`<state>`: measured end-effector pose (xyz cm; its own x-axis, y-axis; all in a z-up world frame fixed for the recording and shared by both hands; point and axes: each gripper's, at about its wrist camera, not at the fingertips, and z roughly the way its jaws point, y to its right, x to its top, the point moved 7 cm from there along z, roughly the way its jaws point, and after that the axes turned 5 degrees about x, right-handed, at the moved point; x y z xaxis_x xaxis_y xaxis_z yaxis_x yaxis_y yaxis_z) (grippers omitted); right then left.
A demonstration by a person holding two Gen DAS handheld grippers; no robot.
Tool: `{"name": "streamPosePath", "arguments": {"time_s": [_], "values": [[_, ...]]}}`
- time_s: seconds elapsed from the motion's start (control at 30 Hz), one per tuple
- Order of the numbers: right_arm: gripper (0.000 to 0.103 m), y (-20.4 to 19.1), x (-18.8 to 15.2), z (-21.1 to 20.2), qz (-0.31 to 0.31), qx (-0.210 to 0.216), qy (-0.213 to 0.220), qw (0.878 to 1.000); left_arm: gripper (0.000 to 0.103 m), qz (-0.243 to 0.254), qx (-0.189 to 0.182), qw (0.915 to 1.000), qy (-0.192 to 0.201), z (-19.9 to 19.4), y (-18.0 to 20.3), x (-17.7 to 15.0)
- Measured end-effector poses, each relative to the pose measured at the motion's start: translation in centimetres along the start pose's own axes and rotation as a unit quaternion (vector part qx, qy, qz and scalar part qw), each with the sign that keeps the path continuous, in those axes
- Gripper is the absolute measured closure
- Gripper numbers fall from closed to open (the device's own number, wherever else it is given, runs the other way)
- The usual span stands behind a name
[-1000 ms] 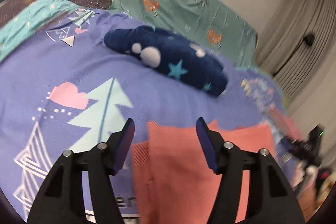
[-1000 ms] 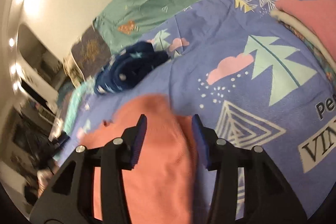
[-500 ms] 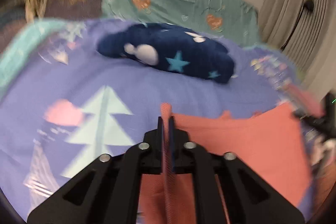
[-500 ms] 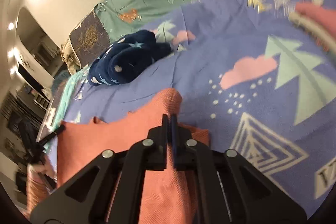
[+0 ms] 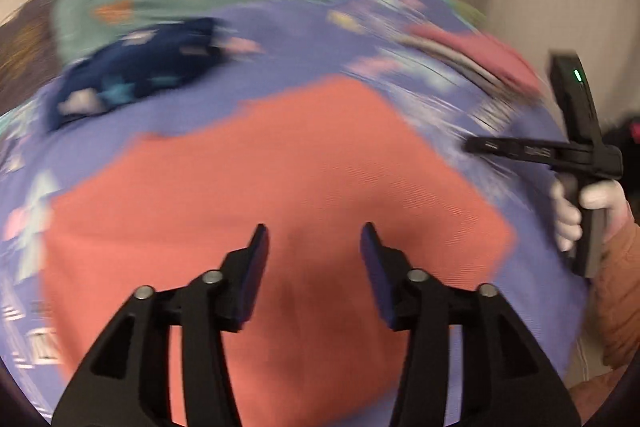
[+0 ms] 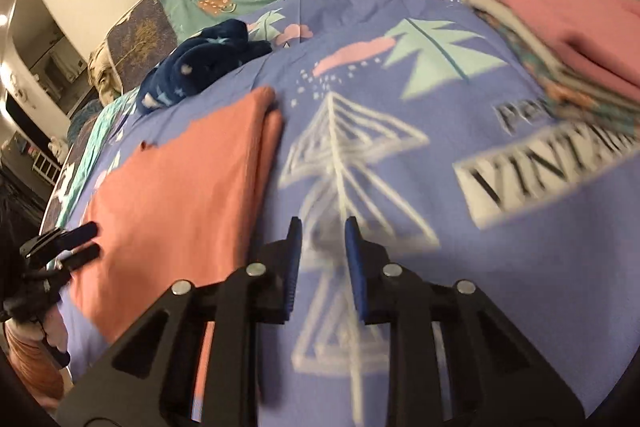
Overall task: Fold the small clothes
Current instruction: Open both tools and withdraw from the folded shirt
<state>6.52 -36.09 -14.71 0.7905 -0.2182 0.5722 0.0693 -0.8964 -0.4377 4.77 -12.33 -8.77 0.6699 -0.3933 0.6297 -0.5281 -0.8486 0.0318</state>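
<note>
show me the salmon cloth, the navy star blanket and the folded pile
salmon cloth (image 6: 180, 195), right wrist view, flat middle
navy star blanket (image 6: 200, 67), right wrist view, bunched middle
folded pile (image 6: 560, 23), right wrist view, pink top layer

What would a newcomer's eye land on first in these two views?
The salmon-pink cloth spread flat on the purple bedspread grabs attention; the left gripper hangs over it, its fingers opening with nothing between them. Next comes the dark blue starry bundle toward the head of the bed. A stack of folded clothes lies at the far right.
</note>
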Motion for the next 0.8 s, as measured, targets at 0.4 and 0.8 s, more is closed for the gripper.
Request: {"name": "streamPosePath", "arguments": {"time_s": [0.4, 0.8], "values": [[0.074, 3.8, -6.8, -5.5, 0.051, 0.036, 0.042, 0.997, 0.039, 0.05, 0.036, 0.9966, -0.055, 5.1, 13.5, 0.8], [0.069, 3.9, -6.7, -5.4, 0.061, 0.067, 0.041, 0.995, 0.092, -0.078, 0.01, 0.9947, -0.066, 4.6, 7.8, -0.5]]}}
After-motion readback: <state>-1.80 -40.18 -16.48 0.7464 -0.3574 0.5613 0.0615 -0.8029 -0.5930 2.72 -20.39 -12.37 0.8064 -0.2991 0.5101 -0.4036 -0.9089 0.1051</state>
